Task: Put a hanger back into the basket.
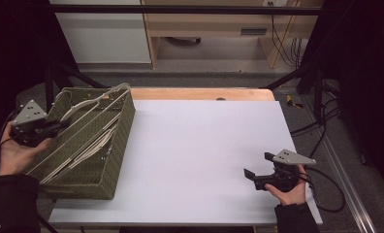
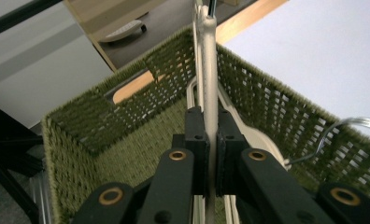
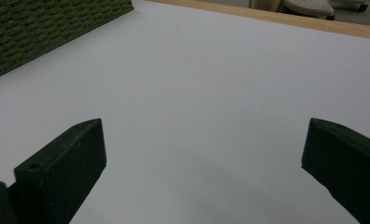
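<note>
Pale grey-white sheet over the counter point(image 1: 200, 160), wood edge exposed along the 12 o'clock side. Dark surroundings, cables on the floor toward 3 o'clock.

Olive-green woven basket point(image 1: 113, 160) at 9 o'clock on the counter, long axis running roughly 7 to 1 o'clock, its left side out past the counter edge. Weave open enough to show light through the walls in the left gripper view.

Cream-white hangers point(image 1: 90, 148) stacked lengthwise inside the basket, one raised above the rest, tip poking past the rim toward 1 o'clock. Metal hook point(image 2: 342, 128) curving over the basket wall at 3 o'clock in the left gripper view.

Left gripper point(image 1: 59, 124) at 9 o'clock, above the basket's left wall, held in a hand point(image 1: 14, 154) from below. Clenched on the raised hanger point(image 2: 207, 70): both black pads pressed flat against the cream bar, bar running straight up between them.

Right gripper point(image 1: 258, 166) at 4 o'clock, just above the bare sheet, well apart from the basket. Released, jaws spread wide, nothing between them but white surface. Basket corner at 10 o'clock in the right gripper view.
</note>
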